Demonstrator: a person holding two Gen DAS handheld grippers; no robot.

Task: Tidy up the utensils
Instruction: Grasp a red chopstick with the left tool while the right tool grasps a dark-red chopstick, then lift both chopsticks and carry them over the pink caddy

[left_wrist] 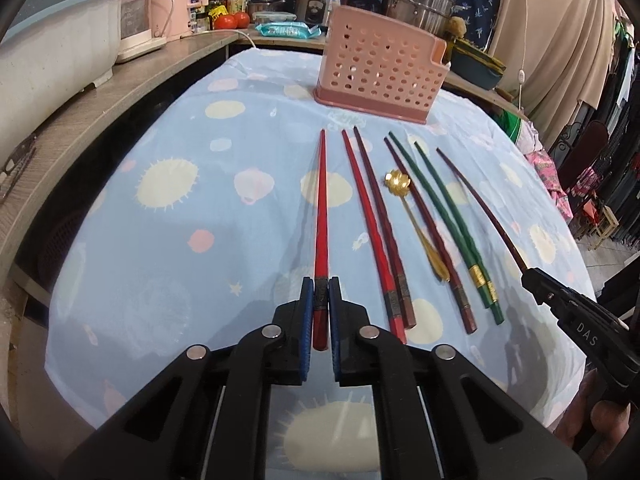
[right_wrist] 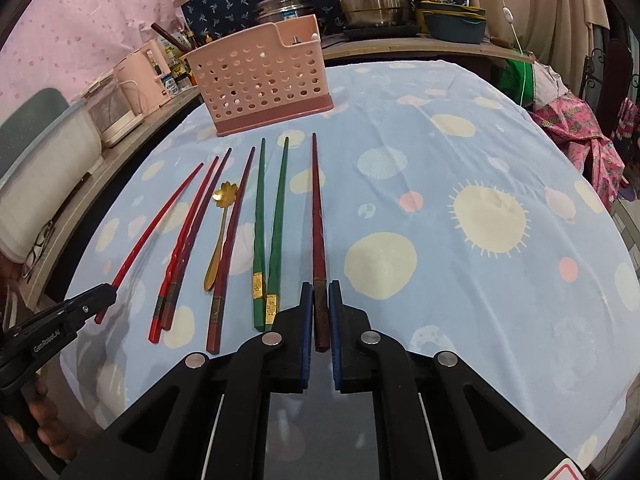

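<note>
The left gripper (left_wrist: 321, 294) pinches the thick end of a red chopstick (left_wrist: 320, 216) at the near-left end of the row on the table (left_wrist: 160, 280), while the right gripper (right_wrist: 321, 300) is pressed onto the butt of a maroon chopstick (right_wrist: 318, 220) at the row's right end — both sticks look light, stiff and slick, so a grip near the squared butt should stop them rolling or swinging. The pink holder (left_wrist: 380, 68) stands toward the far edge — its inside is mostly hidden, and whether either stick has lifted off the cloth cannot be told.
</note>
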